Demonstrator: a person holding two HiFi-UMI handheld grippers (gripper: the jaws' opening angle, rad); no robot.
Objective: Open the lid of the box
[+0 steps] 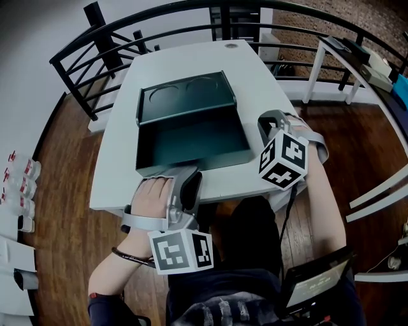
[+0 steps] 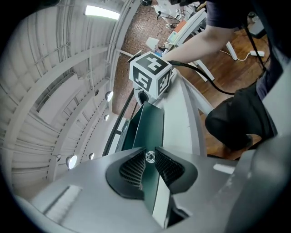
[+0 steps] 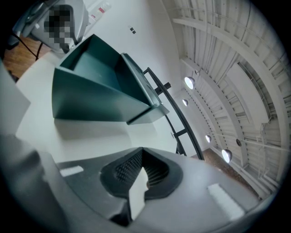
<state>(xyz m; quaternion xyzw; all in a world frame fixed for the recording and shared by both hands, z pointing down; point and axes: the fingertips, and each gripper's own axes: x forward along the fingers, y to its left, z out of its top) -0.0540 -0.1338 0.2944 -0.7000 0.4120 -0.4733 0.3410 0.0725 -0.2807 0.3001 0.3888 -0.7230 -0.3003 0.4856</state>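
In the head view, a white surface (image 1: 255,70) is seen on a wooden floor (image 1: 64,159), enclosed on its far side by a curved black railing (image 1: 159,13). The dark green box (image 1: 191,143) is placed on the middle of the surface, with its lid (image 1: 185,95) already swung back to the far side. The left tongs (image 1: 191,184) are located at the box's near left corner. The right tongs (image 1: 264,124) are located just beside its near right corner, over the surface. In the left gripper view, detail hidden from the head view is shown: the left tongs (image 2: 149,152) are closed narrowly on a thin green wall of the box (image 2: 152,127). A small clear part is seen at the tips. Beyond them, the marker cube (image 2: 151,73) of the other gripper and a ribbed white ceiling are visible. In the right gripper view, the right tongs (image 3: 142,152) are shown brought together with nothing held. The box (image 3: 91,95) and its raised lid (image 3: 141,88) stand apart ahead of them on the surface (image 3: 68,132).
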